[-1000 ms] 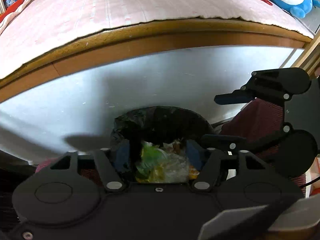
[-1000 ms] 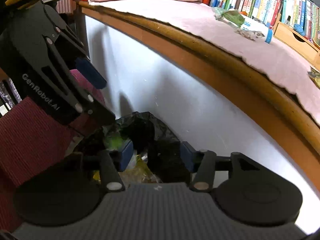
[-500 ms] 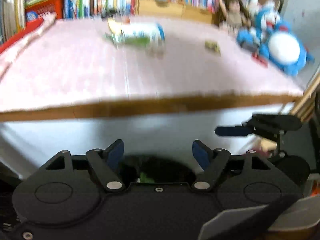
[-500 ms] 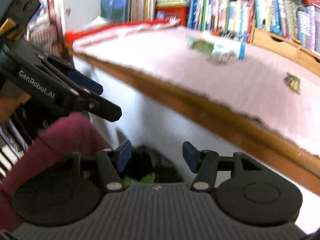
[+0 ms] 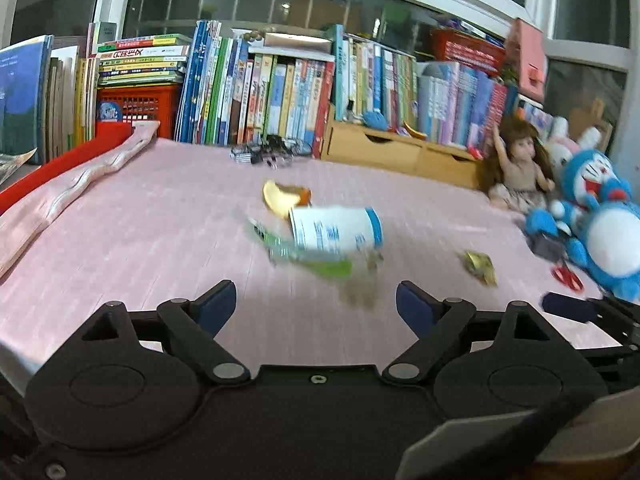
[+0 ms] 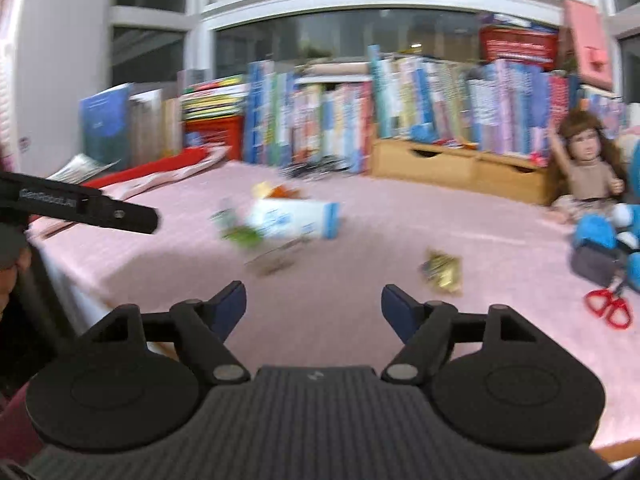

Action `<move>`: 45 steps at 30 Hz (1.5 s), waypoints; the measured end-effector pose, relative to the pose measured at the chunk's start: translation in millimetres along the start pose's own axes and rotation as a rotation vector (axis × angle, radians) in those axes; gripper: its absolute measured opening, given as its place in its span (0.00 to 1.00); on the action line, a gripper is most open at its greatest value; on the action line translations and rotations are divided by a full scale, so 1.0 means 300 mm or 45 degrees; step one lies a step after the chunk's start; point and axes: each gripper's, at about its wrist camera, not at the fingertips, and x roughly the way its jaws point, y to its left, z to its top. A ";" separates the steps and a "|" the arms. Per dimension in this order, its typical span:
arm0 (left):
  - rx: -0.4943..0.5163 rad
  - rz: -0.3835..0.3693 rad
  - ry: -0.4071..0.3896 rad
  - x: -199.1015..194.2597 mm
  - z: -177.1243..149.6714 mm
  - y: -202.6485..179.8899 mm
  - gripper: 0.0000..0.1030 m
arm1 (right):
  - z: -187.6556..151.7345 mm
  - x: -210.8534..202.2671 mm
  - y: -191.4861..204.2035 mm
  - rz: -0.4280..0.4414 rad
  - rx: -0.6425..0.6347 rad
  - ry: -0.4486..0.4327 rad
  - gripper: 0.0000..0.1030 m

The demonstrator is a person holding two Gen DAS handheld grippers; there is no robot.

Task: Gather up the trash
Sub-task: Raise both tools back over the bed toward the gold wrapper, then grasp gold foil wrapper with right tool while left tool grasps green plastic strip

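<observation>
Trash lies on the pink cloth of the table [image 5: 140, 240]: a white bottle with a blue cap [image 5: 336, 229] [image 6: 294, 219] on its side, a green wrapper [image 5: 304, 256] [image 6: 238, 234] against it, a yellow-orange scrap [image 5: 284, 198] behind it, and a small gold wrapper [image 5: 480, 266] [image 6: 442, 270] to the right. My left gripper [image 5: 316, 304] is open and empty, short of the bottle. My right gripper [image 6: 314, 304] is also open and empty, with the gold wrapper just ahead on its right. Both views are motion-blurred.
A row of books [image 5: 280, 84], a red basket [image 5: 138, 106] and a wooden drawer box [image 5: 400, 148] line the back. A doll [image 5: 518, 164], blue plush toy [image 5: 600, 216] and red scissors [image 6: 608, 308] sit at the right. A folded pink cloth [image 5: 68, 184] lies left.
Both grippers rose from the black-bagged trash bin below the table edge to above the tabletop. The bin has dropped out of view; the table's trash now lies ahead.
</observation>
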 end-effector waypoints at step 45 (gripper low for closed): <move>-0.261 0.107 -0.073 0.265 0.043 0.070 0.29 | 0.065 0.286 -0.168 -0.079 0.214 0.138 0.33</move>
